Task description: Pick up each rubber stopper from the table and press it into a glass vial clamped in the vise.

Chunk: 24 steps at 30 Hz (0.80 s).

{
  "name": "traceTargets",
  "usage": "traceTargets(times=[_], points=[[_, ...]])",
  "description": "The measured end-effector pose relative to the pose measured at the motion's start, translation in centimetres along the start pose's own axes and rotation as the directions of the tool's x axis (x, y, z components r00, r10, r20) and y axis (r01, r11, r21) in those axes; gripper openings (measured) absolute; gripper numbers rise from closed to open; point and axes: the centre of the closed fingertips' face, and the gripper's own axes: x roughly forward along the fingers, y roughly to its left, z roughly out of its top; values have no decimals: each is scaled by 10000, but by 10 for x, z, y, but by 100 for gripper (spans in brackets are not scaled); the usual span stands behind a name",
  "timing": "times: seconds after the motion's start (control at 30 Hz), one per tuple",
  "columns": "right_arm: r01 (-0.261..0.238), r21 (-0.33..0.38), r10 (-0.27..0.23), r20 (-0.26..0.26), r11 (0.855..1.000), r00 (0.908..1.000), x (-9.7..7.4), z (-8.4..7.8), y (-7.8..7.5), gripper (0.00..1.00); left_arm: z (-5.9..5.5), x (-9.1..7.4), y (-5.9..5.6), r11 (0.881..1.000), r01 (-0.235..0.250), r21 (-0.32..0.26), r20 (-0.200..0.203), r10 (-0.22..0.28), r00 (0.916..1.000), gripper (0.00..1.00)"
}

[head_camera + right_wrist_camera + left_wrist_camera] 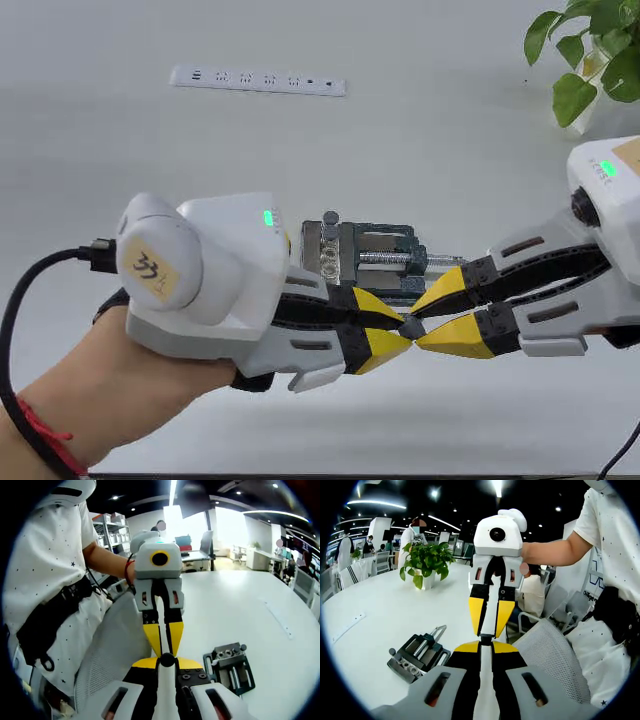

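**A:** Head view first. How were the hands set?

**B:** The left hand (pixel 110 375) came in from the left, wrapped under the left gripper (pixel 405 328), whose jaws pointed right and roughly level. The right gripper (pixel 420 328) came in from the right, nose to nose with it. Both were held above the table (pixel 450 130), in front of the vise (pixel 385 240).

**A:** And the tongs?

**B:** Both pairs were drawn narrow, and their yellow tips met at one spot. The rubber stopper (pixel 412 327) sat there as a small dark lump.

**A:** Who had it?

**B:** The right gripper view settled half of that. A dark round knob was pinched between that gripper's own tips, and the left gripper's tips touched it from above. I couldn't tell whether the left pair gripped it too.

**A:** What did the left gripper view add?

**B:** It had the right gripper head-on with a bare forearm behind it. The vise was low on the left with its screw handle pointing away. A potted plant (pixel 590 50) stood farther off on the table.

**A:** The vials?

**B:** In the head view a row of glass vials (pixel 329 258) stood between the vise's jaws, just behind the left gripper's body. A power strip (pixel 258 80) lay at the table's far side.
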Motion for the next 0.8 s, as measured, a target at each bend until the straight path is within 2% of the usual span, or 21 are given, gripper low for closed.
traceTargets(times=[0.43, 0.67, 0.8], points=[[-76, -165, 75, -108, 9998, 9999, 1, 2, 2, 7, -1, -3, -1, 9989, 201, -421, 1, -201, 9998, 4], [-6, -424, -5, -266, 9991, 9996, 3, 1, 2, 6, -2, -1, 0, 9984, 149, -545, -215, -161, 9996, 4], [-44, -292, 37, -229, 9996, 9997, 2, 0, 0, 5, -3, -2, 0, 9979, 168, -620, -302, -187, 9994, 4]])
